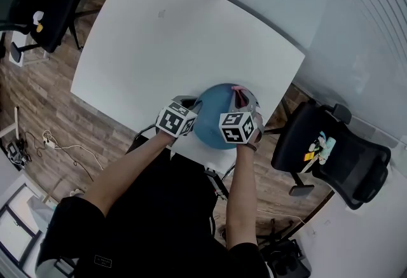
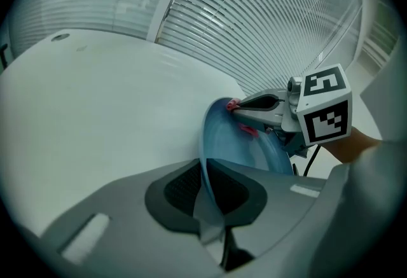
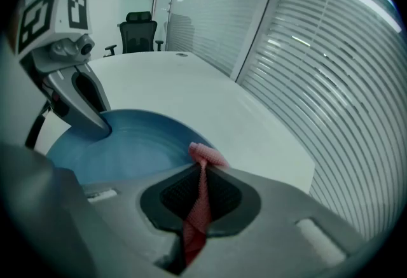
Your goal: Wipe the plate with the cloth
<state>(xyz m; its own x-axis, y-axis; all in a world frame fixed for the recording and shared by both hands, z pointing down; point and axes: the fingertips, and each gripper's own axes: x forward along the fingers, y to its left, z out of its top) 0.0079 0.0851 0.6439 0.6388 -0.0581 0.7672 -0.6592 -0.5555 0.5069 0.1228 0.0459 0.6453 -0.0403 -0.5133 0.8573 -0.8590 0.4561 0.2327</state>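
- Left gripper (image 2: pixel 208 197) is clamped on the near rim of the round blue plate (image 2: pixel 238 143)
- The plate sits at the near edge of the white tabletop (image 1: pixel 178 41)
- Right gripper (image 3: pixel 202 193) pinches a pink waffle-textured cloth (image 3: pixel 205 157) tight between its jaws
- The cloth's bunched tip lies at the plate's far rim

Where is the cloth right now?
Pinched in the right gripper, the cloth sits at the plate's far right rim in the head view, near the table's front edge.
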